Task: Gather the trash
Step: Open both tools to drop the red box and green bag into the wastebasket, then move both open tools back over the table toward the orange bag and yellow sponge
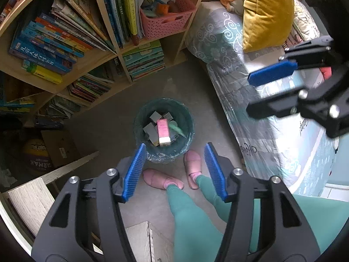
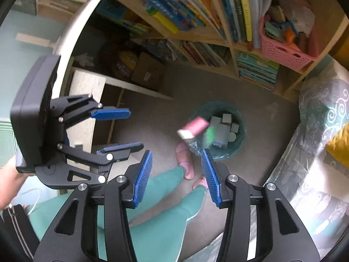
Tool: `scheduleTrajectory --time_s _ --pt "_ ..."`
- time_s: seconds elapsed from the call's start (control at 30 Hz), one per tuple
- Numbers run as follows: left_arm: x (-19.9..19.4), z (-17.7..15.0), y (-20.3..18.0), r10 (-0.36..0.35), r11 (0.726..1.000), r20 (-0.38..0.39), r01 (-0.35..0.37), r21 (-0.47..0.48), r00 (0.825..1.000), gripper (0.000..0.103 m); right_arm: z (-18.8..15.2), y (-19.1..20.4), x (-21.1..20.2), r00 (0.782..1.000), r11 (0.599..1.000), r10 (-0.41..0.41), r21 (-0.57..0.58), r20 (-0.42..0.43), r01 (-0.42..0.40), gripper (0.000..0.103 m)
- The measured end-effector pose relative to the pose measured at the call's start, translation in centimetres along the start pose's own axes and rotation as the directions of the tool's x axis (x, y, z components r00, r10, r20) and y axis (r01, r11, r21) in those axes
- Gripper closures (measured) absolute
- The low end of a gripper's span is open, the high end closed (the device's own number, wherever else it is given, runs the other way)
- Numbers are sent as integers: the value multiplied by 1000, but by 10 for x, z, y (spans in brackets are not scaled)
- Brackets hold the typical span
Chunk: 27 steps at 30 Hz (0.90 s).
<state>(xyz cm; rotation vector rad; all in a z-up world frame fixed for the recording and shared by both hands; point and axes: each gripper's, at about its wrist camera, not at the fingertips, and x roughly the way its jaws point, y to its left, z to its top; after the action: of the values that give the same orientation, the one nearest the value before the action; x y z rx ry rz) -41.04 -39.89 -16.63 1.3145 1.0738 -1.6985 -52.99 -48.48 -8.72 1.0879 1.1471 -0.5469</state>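
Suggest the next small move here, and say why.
Probably lift both grippers away from the bin to look for more trash. The left gripper and right gripper are open with nothing between their fingers, and the pink carton and green scrap are already at the bin.

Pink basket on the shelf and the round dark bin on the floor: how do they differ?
The pink perforated plastic basket is rectangular; the dark green waste bin is round. The basket sits up in a wooden bookshelf; the bin stands on the grey floor. The basket's walls are full of holes; the bin's look solid and are lined with a clear plastic bag. Both are open-topped and hold things.
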Motion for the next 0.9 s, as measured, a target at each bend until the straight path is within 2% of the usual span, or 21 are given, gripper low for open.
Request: scheduleTrajectory --time_s 0.03,0.17,0.37,0.5,0.57,0.67,0.9 --pt "-1 0 0 6 1000 3 -6 3 1000 41 0 -1 -1 1000 1000 1 5 3 -2 53" --pt "-8 -1 3 10 1000 14 -10 4 1000 40 2 -6 -10 1000 1000 16 19 26 -16 47" --pt "-21 -5 11 40 999 48 -40 -16 998 31 3 -5 -18 998 999 36 16 48 -37 30" --pt "-31 -8 17 67 997 76 -63 -50 995 20 4 -4 -21 999 999 33 12 43 -34 15" --pt "-37 -9 19 71 996 96 -65 -68 993 19 3 0 -25 998 1000 3 -15 67 -2 14" --pt "-44 -13 24 75 993 118 -63 -95 990 19 5 7 -31 991 994 -90 -61 98 96 10" --pt "-70 -27 34 99 986 188 -70 -154 977 14 9 22 -39 992 991 -66 -110 105 78 10"
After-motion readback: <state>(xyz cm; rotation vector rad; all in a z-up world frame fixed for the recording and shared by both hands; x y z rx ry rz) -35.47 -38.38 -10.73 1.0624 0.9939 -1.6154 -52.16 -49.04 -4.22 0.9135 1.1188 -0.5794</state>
